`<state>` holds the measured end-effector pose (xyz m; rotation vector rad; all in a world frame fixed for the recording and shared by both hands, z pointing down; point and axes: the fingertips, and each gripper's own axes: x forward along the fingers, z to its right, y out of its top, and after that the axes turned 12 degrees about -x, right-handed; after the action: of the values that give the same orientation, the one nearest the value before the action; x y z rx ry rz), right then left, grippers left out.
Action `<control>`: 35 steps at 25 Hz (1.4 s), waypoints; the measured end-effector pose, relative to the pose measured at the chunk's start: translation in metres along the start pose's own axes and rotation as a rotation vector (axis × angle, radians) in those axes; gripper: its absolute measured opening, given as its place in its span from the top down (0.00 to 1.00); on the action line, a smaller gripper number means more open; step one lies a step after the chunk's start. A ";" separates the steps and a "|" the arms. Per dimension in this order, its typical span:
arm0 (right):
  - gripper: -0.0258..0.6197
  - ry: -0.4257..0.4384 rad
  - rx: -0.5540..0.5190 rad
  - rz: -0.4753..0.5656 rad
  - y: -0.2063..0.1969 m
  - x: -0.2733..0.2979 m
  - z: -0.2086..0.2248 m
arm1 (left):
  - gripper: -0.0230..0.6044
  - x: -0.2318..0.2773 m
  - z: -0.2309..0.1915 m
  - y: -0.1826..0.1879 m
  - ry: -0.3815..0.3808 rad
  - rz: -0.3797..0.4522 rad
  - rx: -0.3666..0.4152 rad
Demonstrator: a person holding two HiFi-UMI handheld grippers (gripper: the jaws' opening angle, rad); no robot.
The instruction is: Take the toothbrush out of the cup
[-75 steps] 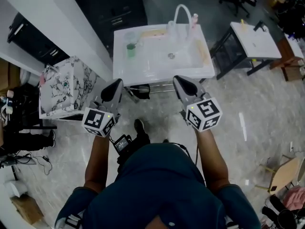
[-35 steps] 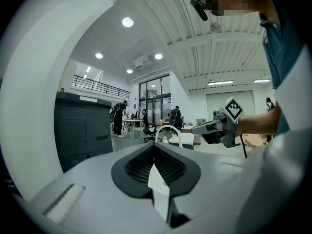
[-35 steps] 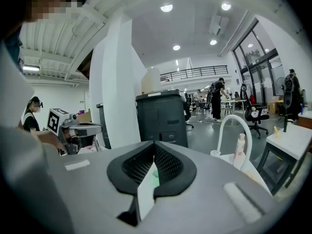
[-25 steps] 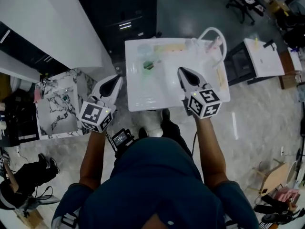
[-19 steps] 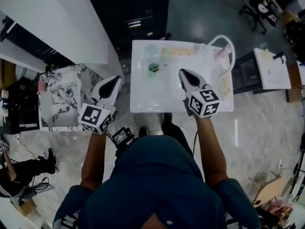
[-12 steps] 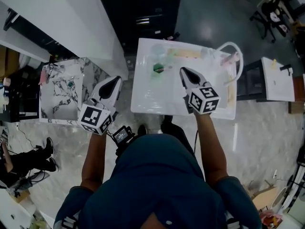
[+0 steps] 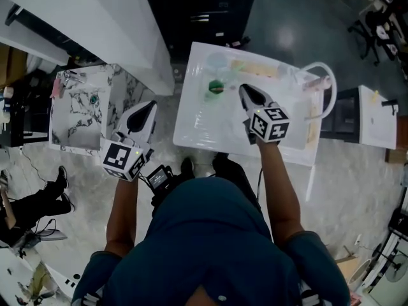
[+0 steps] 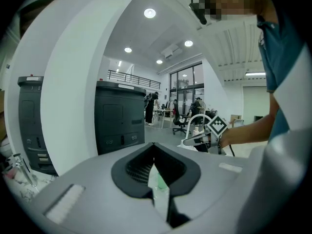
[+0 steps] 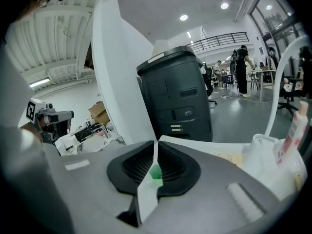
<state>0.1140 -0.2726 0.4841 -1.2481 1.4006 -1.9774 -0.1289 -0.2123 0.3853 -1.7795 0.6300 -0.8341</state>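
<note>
Nearing the green cup (image 7: 215, 87) on the washstand (image 7: 191, 129), the right gripper (image 7: 242, 89) has been lowered beside it, jaws together and empty, like the left gripper (image 7: 150, 104) — the toothbrush, presumably still inside, is too small to be made out — extraction not yet begun

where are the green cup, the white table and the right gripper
green cup (image 7: 215, 87): head view, on its green top
white table (image 7: 197, 121): head view, on its bare near part
right gripper (image 7: 242, 88): head view, at its closed tips
</note>
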 end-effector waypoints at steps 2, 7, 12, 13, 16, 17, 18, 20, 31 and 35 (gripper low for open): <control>0.94 0.003 0.009 -0.010 -0.006 0.006 0.004 | 0.96 0.000 -0.002 -0.003 0.010 -0.006 -0.003; 0.94 0.017 0.026 -0.040 -0.020 0.021 0.010 | 0.96 0.001 -0.006 -0.009 0.029 -0.024 -0.015; 0.93 0.026 0.041 -0.080 -0.032 0.038 0.017 | 0.96 0.005 -0.012 -0.011 0.040 -0.043 -0.020; 0.92 0.028 0.044 -0.089 -0.035 0.041 0.017 | 0.96 0.006 -0.013 -0.011 0.042 -0.047 -0.023; 0.88 0.033 0.053 -0.113 -0.045 0.048 0.018 | 0.96 0.006 -0.015 -0.013 0.049 -0.053 -0.026; 0.87 0.035 0.056 -0.121 -0.049 0.050 0.019 | 0.96 0.005 -0.015 -0.014 0.051 -0.054 -0.027; 0.85 0.037 0.058 -0.128 -0.053 0.052 0.019 | 0.96 0.005 -0.015 -0.015 0.054 -0.055 -0.029; 0.83 0.043 0.063 -0.140 -0.059 0.056 0.018 | 0.96 0.004 -0.015 -0.017 0.059 -0.058 -0.031; 0.78 0.065 0.059 -0.175 -0.075 0.069 0.018 | 0.96 0.002 -0.014 -0.027 0.079 -0.074 -0.049; 0.78 0.073 0.067 -0.185 -0.081 0.072 0.018 | 0.96 0.002 -0.014 -0.029 0.085 -0.077 -0.056</control>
<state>0.1048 -0.3028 0.5897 -1.3295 1.2803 -2.1949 -0.1377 -0.2117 0.4165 -1.8357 0.6490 -0.9563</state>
